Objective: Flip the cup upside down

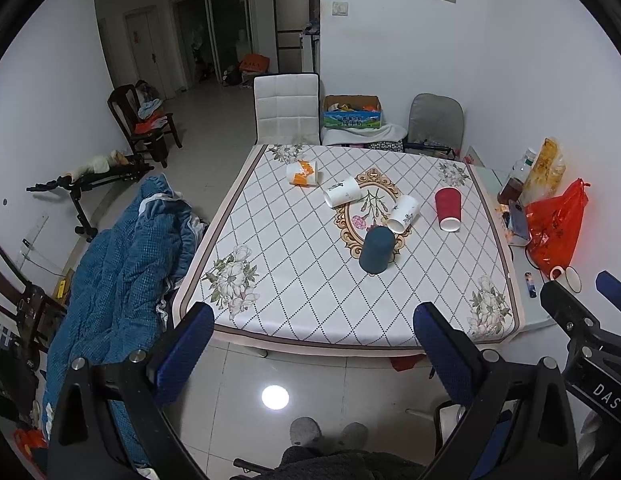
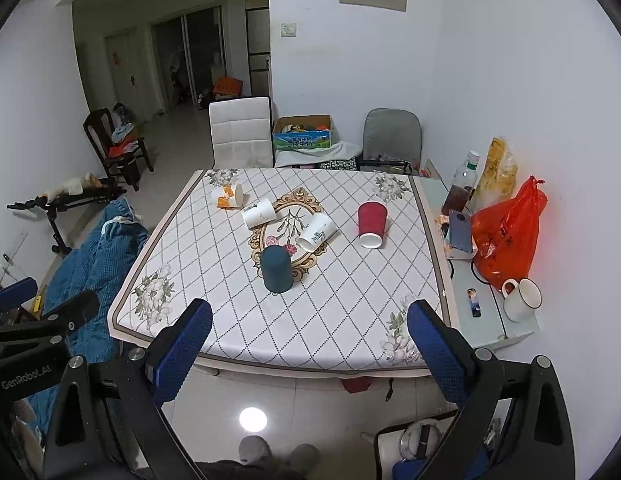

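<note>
Several paper cups are on the patterned tablecloth (image 1: 294, 280). A dark teal cup (image 1: 376, 249) (image 2: 275, 269) stands upside down near the middle. A red cup (image 1: 447, 209) (image 2: 371, 223), two white cups (image 1: 342, 191) (image 1: 403, 214) and an orange-and-white cup (image 1: 303, 173) lie on their sides farther back. My left gripper (image 1: 314, 344) is open and empty, held back from the table's near edge. My right gripper (image 2: 308, 340) is also open and empty at the near edge; it shows at the right edge of the left wrist view (image 1: 582, 300).
A side strip on the right holds a red plastic bag (image 2: 506, 232), a bottle (image 2: 462, 184), a phone (image 2: 460, 232), a lighter (image 2: 473, 302) and a white mug (image 2: 522, 298). Chairs (image 2: 240, 132) and a carton (image 2: 302, 134) stand behind the table. A blue quilt (image 1: 118, 272) lies to the left.
</note>
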A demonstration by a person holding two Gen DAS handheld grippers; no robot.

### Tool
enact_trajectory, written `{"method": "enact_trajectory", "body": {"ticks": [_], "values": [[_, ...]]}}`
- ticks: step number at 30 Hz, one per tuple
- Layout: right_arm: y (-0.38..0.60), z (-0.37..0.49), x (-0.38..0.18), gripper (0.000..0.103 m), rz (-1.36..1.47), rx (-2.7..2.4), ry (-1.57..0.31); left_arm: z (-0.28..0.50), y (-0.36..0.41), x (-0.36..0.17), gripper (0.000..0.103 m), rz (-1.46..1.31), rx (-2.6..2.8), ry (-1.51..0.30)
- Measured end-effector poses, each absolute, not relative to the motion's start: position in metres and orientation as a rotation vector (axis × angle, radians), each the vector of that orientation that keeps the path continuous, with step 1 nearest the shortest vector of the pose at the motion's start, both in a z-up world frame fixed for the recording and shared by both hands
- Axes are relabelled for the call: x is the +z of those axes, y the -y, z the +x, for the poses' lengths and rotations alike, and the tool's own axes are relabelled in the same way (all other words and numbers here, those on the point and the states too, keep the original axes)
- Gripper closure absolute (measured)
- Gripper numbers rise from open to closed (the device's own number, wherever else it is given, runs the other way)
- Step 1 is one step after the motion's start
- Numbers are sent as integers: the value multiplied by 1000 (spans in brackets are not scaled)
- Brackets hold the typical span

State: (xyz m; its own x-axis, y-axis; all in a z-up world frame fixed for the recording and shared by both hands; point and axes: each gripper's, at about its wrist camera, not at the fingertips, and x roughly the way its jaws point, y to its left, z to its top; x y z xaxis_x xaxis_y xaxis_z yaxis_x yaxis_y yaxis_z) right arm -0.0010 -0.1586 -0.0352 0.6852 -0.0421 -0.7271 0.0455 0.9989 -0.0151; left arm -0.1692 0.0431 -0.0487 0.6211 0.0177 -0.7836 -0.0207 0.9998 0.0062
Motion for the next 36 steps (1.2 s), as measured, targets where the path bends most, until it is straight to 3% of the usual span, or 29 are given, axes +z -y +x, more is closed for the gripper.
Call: {"method": "enact_trajectory", "body": {"ticks": [36], "values": [[170,-14,-36,3,43,-70,-826,-170,-38,-39,1,14,12,-875]]}}
